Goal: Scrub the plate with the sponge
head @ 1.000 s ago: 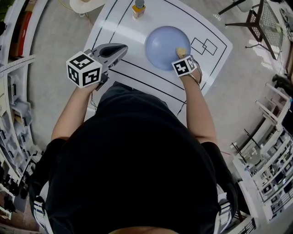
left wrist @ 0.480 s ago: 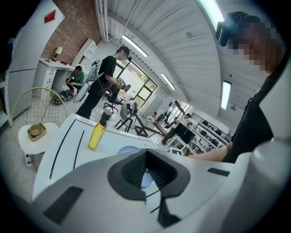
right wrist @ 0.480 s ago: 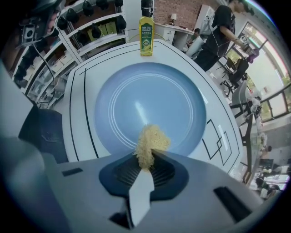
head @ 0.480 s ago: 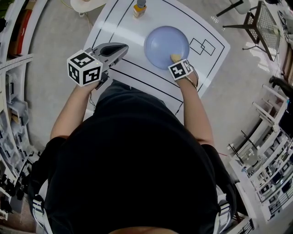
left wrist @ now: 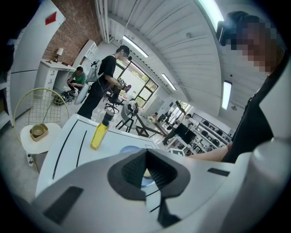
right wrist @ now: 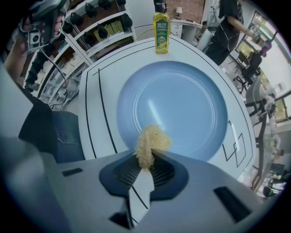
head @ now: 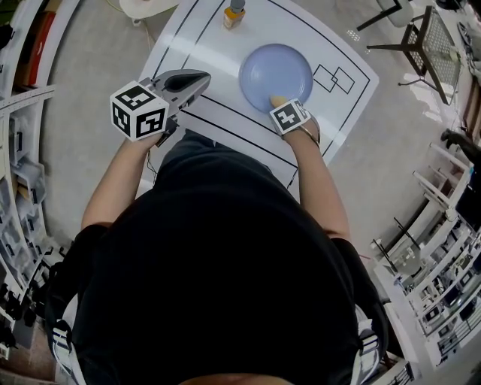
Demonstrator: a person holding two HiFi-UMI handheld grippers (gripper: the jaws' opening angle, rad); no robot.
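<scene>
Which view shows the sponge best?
Right gripper view: the sponge is close and centred, pinched in the right gripper's jaws at the plate's rim. Head view shows a small yellow bit; left gripper view barely a speck.

Counts, quick: 1 plate [head: 275,74]. 1 sponge [right wrist: 152,142] at the plate's near rim. 1 yellow bottle [head: 234,13] beyond the plate. 1 counter [head: 203,45] under the plate. 2 of mine: left gripper [left wrist: 146,157] well left of the plate, right gripper [right wrist: 148,159] at its near rim.
</scene>
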